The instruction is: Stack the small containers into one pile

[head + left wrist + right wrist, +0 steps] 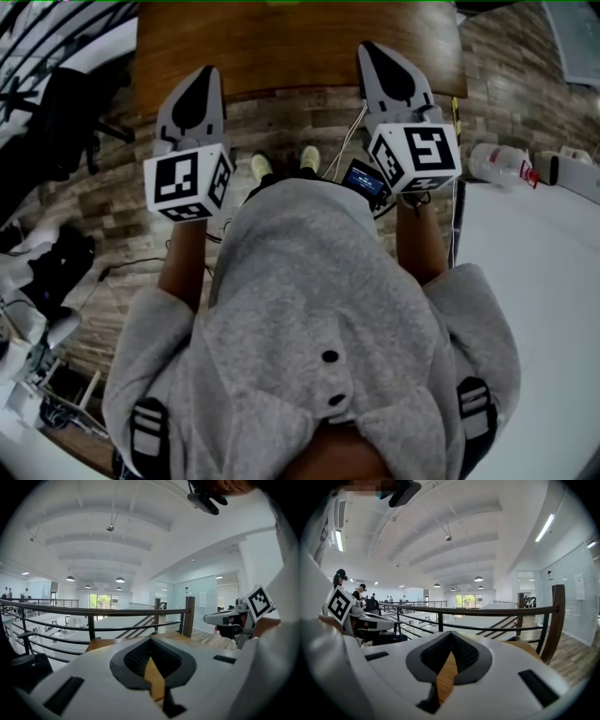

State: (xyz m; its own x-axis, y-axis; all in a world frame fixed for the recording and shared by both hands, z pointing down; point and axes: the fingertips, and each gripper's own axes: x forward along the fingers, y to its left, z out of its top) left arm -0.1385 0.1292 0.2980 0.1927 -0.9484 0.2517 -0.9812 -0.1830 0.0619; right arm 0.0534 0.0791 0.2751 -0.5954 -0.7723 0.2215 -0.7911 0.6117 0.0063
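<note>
Wooden worktop point(281, 37) lies ahead of me beyond the plank floor point(281, 120), and the part I see carries no small containers. None shows in any view, so I cannot judge what is stacked or left. My left hand-held gripper point(205, 75) and right hand-held gripper point(372, 52) are both closed, holding nothing.

Open air between left gripper point(206, 73) and right gripper point(368, 47), above brown wooden tabletop point(281, 37). Beyond it, black metal railing point(487, 611) and dark wooden post point(556, 620) bar the way. White flat surface point(534, 281) flanks right side.
</note>
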